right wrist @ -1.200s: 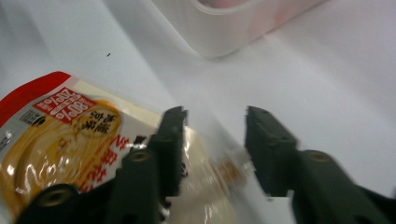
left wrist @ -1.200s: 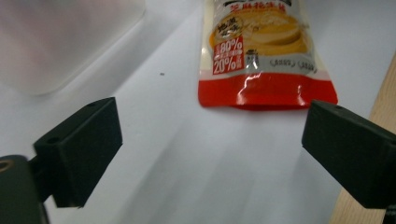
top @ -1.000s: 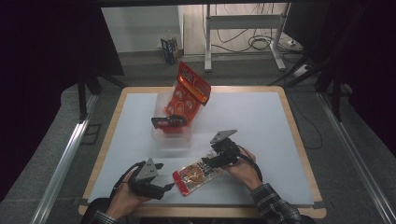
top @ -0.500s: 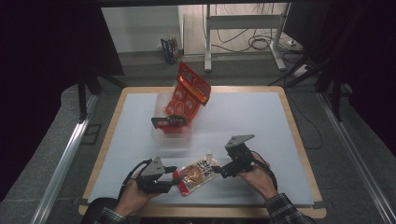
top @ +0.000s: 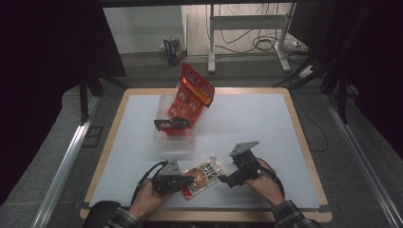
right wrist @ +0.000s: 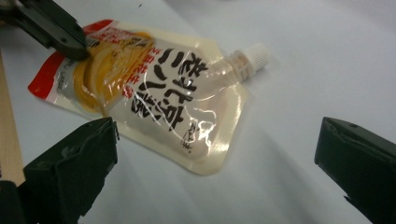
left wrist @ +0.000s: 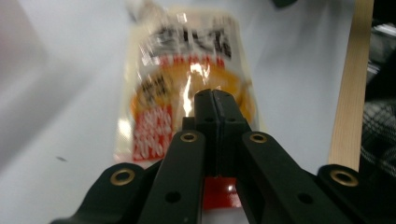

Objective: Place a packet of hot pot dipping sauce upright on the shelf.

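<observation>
Nearest the camera in the high view, the person's two forearms in checked sleeves are coming up over the front edge of the tabletop, a pale sheet framed in light wood. The spouted pouch is lying flat on that sheet close to the front edge, between the hands, its white cap pointing away from the person.

The left claw is reaching in level from the left of the pouch; its jaws have just been closing and are now pinched together on the pouch's red bottom edge, as the left gripper view shows with the pouch stretching away beyond the shut tips. The right claw is sitting just to the right of the pouch, tilted down toward it; its jaws have just been opening and are standing wide, off the pouch, which is lying ahead of them.

Beyond the pouch, a clear plastic bin is standing on the tabletop with a red snack bag leaning upright in it. Behind the bin, past the tabletop, a grey floor, a metal frame and loose cables are showing, with dark curtains on both sides.
</observation>
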The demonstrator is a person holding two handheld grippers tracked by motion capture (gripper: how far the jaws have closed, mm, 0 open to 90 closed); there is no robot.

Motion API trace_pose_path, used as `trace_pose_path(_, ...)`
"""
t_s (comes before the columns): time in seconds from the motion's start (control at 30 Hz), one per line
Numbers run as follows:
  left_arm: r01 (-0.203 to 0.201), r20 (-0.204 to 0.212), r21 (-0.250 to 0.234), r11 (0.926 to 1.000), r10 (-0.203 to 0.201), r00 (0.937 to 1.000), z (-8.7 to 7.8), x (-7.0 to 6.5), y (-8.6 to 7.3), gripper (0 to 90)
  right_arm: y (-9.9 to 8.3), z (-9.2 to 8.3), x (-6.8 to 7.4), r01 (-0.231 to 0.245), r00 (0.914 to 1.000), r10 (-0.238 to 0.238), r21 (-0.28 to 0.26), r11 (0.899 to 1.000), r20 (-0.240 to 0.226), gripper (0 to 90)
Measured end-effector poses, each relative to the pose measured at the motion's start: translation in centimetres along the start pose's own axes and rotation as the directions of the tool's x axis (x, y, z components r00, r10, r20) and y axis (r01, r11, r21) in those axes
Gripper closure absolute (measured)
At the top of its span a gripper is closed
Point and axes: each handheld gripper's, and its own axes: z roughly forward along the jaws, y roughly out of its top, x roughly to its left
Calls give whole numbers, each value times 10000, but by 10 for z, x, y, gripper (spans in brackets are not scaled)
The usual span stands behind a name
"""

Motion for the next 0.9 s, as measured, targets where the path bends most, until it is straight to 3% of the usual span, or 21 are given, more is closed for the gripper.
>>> trace_pose_path(0.1, 254, 352, 81, 9996, -256, 9991, 1, 4, -3, 900, -2, 1, 1, 23, 10000, -22, 124, 9999, -36, 0)
trace_pose_path(0.37, 374, 197, 507, 9980, -384, 9991, 1, 4, -7, 900, -4, 4, 2, -110, 9993, 108, -64, 9999, -350, 0)
trace_pose_path(0.67, 452, -228, 567, 9974, -440, 9988, -8, 2, -15, 900, -2, 20, 12, -299, 9943, 318, 206, 9993, -1014, 0)
trace_pose_path(0.9, 517, -374, 711, 9961, -491, 9981, -11, 3, -19, 900, 5, 36, 25, -74, 9911, 134, 459, 9989, -1323, 6)
